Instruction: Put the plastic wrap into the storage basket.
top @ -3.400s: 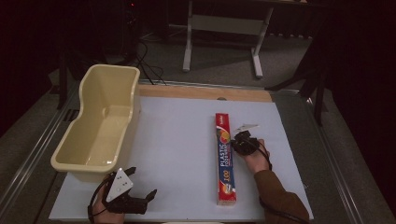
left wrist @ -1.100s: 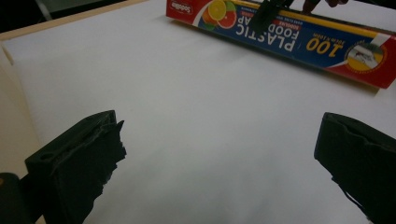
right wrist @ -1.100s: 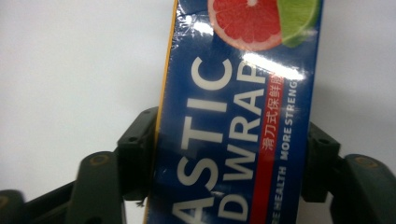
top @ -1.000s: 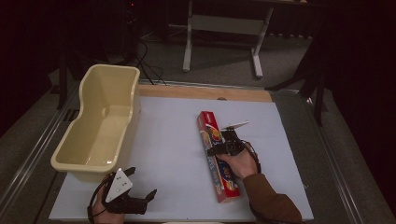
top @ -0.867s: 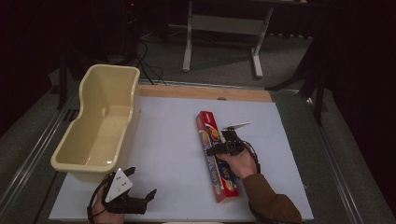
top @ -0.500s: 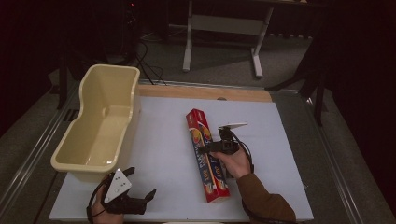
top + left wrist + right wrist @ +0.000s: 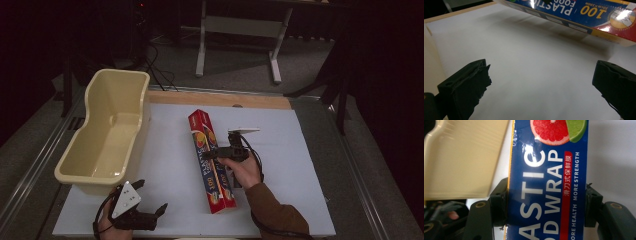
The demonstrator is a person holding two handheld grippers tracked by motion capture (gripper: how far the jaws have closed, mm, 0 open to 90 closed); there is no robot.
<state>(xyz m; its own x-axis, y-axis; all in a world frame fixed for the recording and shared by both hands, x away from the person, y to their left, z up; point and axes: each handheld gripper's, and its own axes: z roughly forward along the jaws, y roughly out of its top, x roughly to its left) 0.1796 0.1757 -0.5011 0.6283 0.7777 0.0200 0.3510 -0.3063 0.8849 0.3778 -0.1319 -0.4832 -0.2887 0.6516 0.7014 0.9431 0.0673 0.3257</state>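
Note:
A long red and blue box of plastic food wrap (image 7: 211, 160) hangs lifted over the white table top, tilted with its far end toward the tub. My right gripper (image 7: 216, 152) is shut on the box (image 7: 547, 185) across its width, both pads pressed on its sides. My left gripper (image 7: 150, 207) rests at the table's front left edge, jaws open with nothing between them. In the left gripper view the box (image 7: 584, 15) passes overhead at the top, and it casts a shadow on the white surface.
A cream plastic tub (image 7: 107, 132) stands at the left of the white table top (image 7: 295, 150), and I see its wall (image 7: 464, 157) in the right gripper view. A wooden strip (image 7: 220, 98) borders the far edge. Beyond it stands a metal stand (image 7: 240, 30).
My right gripper has carried the box leftward toward the tub and a little up, turning its far end to the left. The left gripper has stayed still.

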